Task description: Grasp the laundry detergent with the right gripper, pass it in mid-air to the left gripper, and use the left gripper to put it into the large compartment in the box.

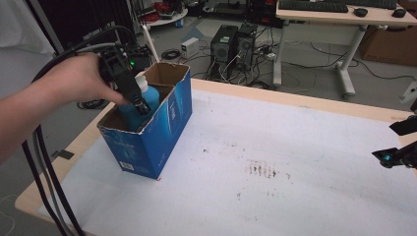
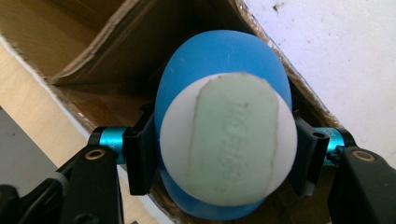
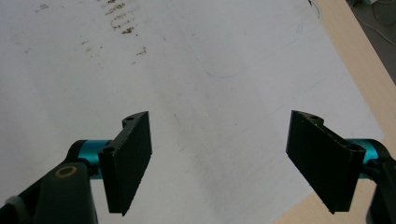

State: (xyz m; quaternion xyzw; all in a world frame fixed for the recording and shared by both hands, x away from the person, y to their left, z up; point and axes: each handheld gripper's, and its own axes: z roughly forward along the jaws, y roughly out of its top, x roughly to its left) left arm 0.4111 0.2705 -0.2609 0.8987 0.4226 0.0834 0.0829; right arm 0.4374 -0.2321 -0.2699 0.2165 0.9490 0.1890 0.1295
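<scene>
Left gripper view: left gripper (image 2: 224,154) clamps bottle (image 2: 224,93) below cap, inside box (image 2: 93,60); rigid, likely slippery; right gripper (image 3: 229,158) open.

Embossed lettering on bottle cap (image 2: 229,140), illegible, box (image 1: 162,132) print unreadable

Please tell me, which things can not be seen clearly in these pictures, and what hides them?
- Lower part of the blue bottle: high view, hidden by the cardboard box wall and the left gripper.
- Raised lettering on the bottle cap: left gripper view, too blurred to read.
- Right gripper: high view, cut off by the right edge.
</scene>
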